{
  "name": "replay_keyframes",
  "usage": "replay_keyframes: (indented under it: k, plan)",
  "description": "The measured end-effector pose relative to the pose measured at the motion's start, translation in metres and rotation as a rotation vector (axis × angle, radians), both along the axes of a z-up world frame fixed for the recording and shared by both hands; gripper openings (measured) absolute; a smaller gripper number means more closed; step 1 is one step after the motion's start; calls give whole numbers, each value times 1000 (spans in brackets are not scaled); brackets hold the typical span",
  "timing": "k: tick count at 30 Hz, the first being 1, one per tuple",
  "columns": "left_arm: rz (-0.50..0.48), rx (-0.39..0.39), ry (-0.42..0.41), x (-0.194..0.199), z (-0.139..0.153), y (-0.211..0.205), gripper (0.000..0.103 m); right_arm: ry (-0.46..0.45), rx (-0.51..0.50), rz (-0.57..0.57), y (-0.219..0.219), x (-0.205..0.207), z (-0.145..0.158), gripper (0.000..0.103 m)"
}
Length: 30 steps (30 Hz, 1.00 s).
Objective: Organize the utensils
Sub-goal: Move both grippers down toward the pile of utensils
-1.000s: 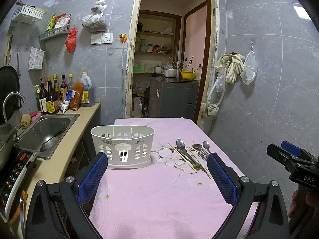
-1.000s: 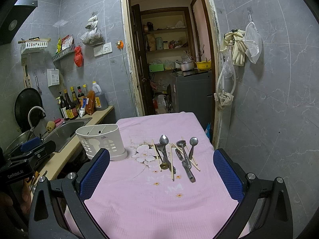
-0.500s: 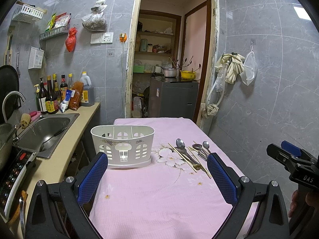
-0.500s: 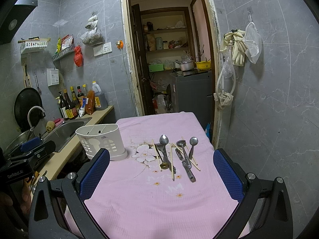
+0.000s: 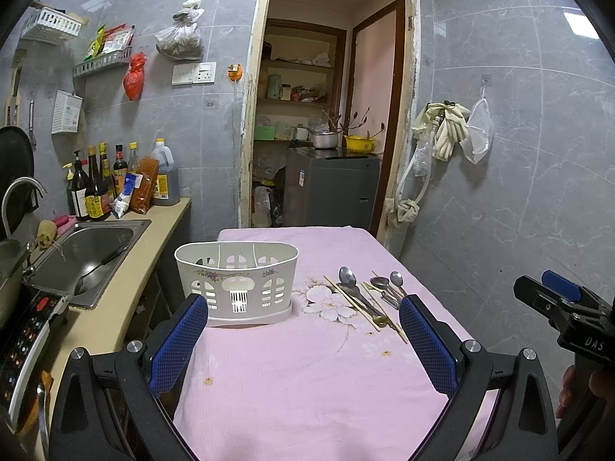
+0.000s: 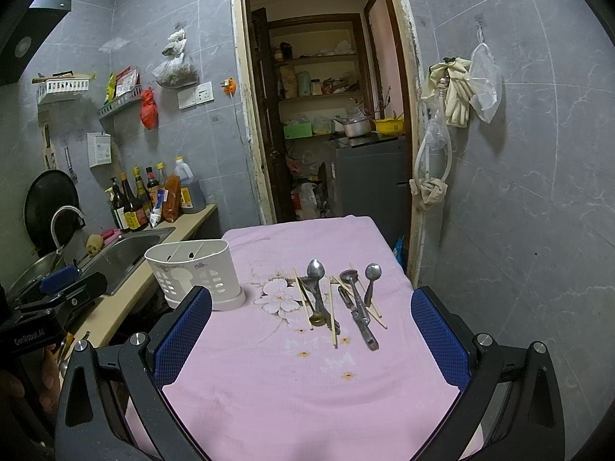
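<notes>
A white slotted utensil holder (image 5: 237, 278) (image 6: 195, 276) stands empty on the left of the pink tablecloth (image 5: 307, 376) (image 6: 307, 376). To its right lie several metal spoons (image 5: 348, 277) (image 6: 316, 270) and wooden chopsticks (image 5: 351, 303) (image 6: 331, 317) in a loose pile. My left gripper (image 5: 303, 307) is open, held back from the holder with nothing between its fingers. My right gripper (image 6: 312, 301) is open too, short of the utensil pile. Each gripper shows at the other view's edge.
A counter with a steel sink (image 5: 82, 257), sauce bottles (image 5: 100, 188) and a stove panel (image 5: 27, 338) runs along the left. Tiled wall closes the right side. A doorway (image 5: 326, 134) behind the table opens onto shelves and a grey cabinet.
</notes>
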<state>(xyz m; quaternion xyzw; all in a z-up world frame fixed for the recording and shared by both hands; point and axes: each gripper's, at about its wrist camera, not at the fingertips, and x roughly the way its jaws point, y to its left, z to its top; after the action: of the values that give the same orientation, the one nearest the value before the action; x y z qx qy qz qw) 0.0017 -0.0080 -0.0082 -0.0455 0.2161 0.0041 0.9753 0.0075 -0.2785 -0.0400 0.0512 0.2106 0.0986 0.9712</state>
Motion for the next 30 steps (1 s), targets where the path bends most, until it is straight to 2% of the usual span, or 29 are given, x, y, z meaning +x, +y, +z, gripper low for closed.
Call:
replay_keyframes:
  k: [13,20,25,30]
  plan:
    - [-12,8,-12,10,1,-3,101,-3,-32,-40,10,-3,5,102]
    - [-26,13,-60,39,8,-10,101,-37,-87,-63,1,3,19,102]
    - [-30,15,-75,68,9,-22,101,-59,-83,-73,-16,29,29,102]
    - [-24,47,-72,102,5,-43,101,-71,-54,-49,-44,79,26,102]
